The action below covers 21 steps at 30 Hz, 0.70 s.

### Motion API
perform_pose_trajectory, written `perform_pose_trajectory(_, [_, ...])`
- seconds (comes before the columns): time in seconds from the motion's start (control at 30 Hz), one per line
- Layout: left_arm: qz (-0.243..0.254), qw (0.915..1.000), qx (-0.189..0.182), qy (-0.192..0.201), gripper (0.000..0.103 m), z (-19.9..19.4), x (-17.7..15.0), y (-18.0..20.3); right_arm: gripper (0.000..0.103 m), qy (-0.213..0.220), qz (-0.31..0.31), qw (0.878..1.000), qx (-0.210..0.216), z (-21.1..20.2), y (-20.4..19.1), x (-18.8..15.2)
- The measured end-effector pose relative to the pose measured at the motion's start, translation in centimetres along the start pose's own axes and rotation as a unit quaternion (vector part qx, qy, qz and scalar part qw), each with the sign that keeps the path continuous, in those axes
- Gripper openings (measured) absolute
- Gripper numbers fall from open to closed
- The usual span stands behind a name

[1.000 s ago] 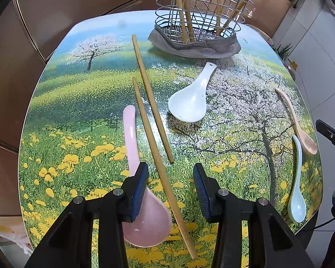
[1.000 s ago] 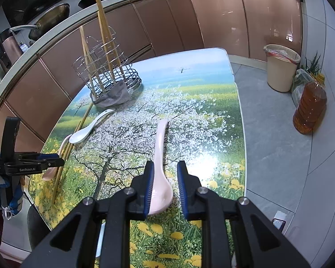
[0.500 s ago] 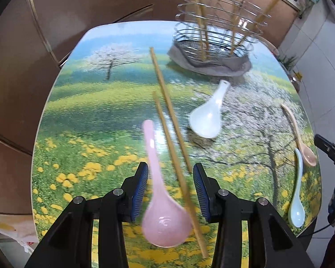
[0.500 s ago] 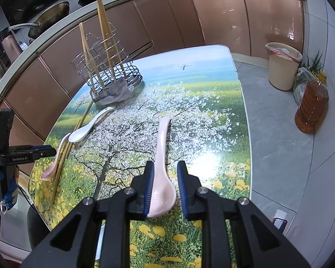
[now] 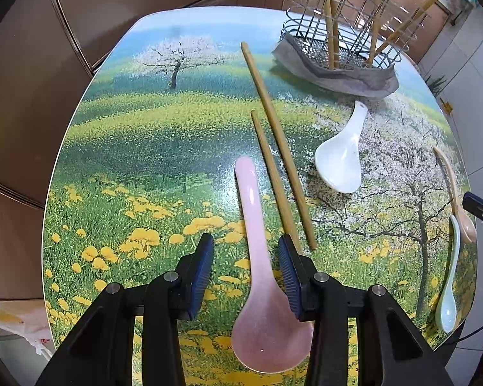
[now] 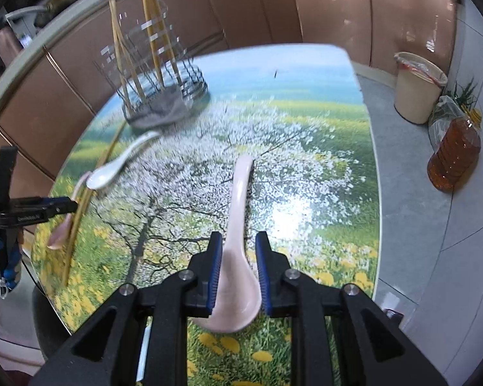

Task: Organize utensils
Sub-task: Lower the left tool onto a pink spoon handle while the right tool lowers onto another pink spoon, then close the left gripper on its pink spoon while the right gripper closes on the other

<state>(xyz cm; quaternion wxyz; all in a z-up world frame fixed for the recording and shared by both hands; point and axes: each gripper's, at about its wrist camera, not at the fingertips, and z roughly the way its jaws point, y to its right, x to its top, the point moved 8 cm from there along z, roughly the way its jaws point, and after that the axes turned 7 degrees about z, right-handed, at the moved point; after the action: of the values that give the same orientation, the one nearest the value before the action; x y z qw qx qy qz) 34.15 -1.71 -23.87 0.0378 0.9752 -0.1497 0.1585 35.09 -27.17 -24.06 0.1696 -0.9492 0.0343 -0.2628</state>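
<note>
Left gripper point(image 5: 246, 268) hangs low centre, jaws apart and clear of the pink spoon point(image 5: 260, 276) lying between them on the table point(image 5: 128, 160). Two chopsticks point(image 5: 278, 148) lie just right; the wire utensil basket point(image 5: 344, 32) stands upper right. Right gripper point(image 6: 239, 271) is narrow around a pale beige spoon point(image 6: 238, 225); whether its pads touch it I cannot tell.

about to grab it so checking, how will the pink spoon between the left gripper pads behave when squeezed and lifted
The glossy pink ceramic-looking soup spoon will probably stay stiff, with no flex. Its shiny glaze suggests that it may slip between the left gripper pads, which flank the narrow neck above a wide bowl. The heavy-looking bowl may tip it downward once lifted. It is likely to chip if dropped on the hard printed tabletop.
</note>
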Motion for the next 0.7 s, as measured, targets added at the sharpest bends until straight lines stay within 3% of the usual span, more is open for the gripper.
perform_pose_trajectory(0.13, [0.004,1.0000,-0.004,-0.003,0.040,0.3,0.3,-0.2,0.020,-0.031,-0.023,0.999,-0.011,1.1,-0.6,1.1])
perform_pose_trajectory(0.27, [0.014,0.9998,-0.007,-0.013,0.040,0.6,0.9,-0.3,0.041,-0.059,-0.033,0.998,-0.013,2.1,-1.0,2.6])
perform_pose_trajectory(0.7, [0.036,0.9969,-0.030,-0.064,0.040,1.9,3.8,-1.3,0.040,-0.154,-0.084,0.983,-0.052,5.3,-1.6,4.6])
